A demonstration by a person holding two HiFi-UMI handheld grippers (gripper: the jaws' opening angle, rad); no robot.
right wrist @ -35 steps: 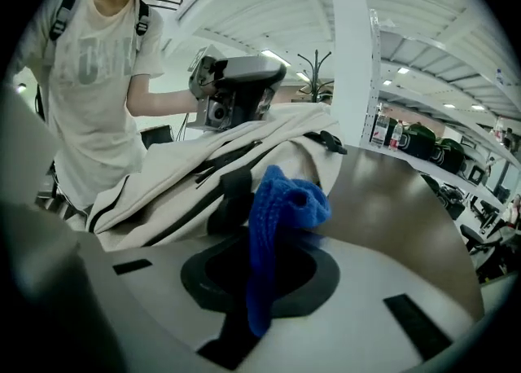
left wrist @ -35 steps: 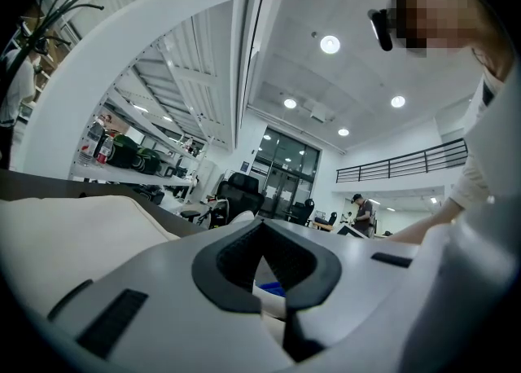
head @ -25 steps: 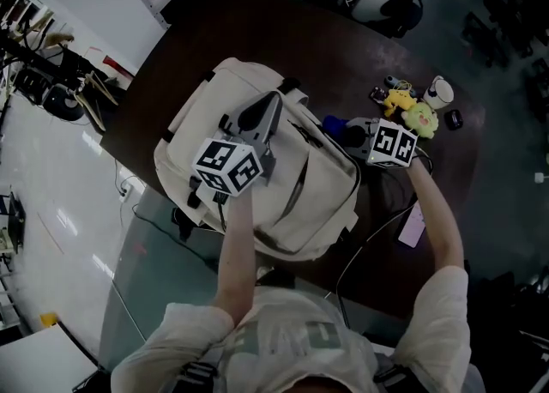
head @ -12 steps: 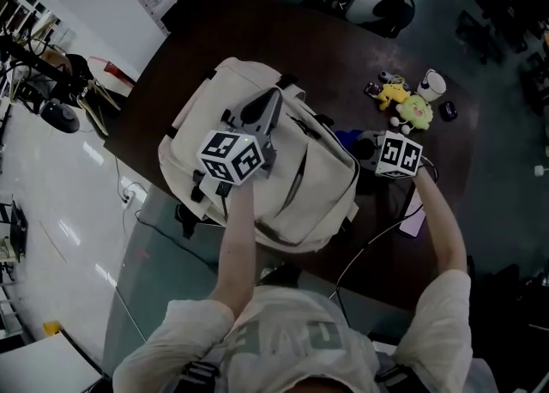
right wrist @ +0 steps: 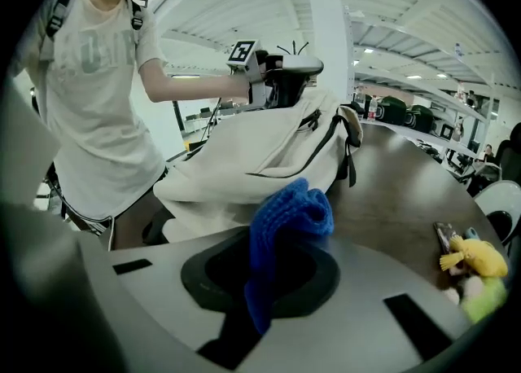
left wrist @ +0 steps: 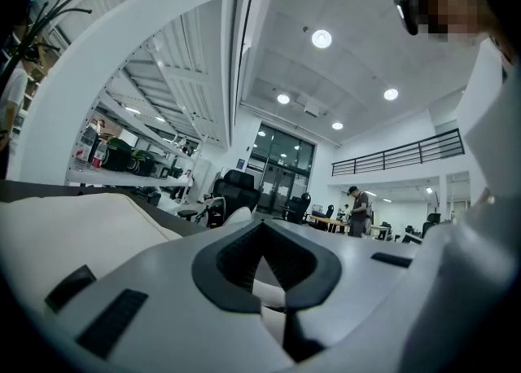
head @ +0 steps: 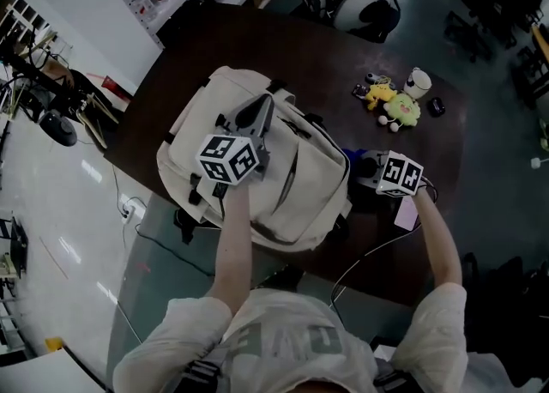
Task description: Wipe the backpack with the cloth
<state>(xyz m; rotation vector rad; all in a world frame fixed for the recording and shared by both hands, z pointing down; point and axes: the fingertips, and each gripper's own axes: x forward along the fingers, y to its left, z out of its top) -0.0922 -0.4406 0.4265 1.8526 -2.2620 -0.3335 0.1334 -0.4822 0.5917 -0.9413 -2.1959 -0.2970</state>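
Observation:
A cream backpack [head: 283, 168] lies flat on the dark round table [head: 257, 39]. My left gripper [head: 260, 113] rests on top of the backpack near its upper end, jaws together with nothing clearly caught between them; in the left gripper view its tips [left wrist: 261, 229] meet and the backpack [left wrist: 73, 225] shows at lower left. My right gripper [head: 364, 166] sits just off the backpack's right side, shut on a bunched blue cloth [head: 353, 158]. In the right gripper view the cloth [right wrist: 289, 212] sticks out of the right gripper [right wrist: 273, 241], with the backpack [right wrist: 269, 151] beyond it, apart from the cloth.
Yellow and green plush toys [head: 395, 106], a white cup [head: 418, 82] and small dark items sit at the table's far right. A pink flat item [head: 405, 211] and a thin cable [head: 364, 254] lie by my right arm. An office chair [head: 364, 1] stands behind the table.
My right gripper has drawn back toward me along the backpack's right side, still holding the blue cloth. The left gripper stays on top of the backpack. The head camera has shifted slightly.

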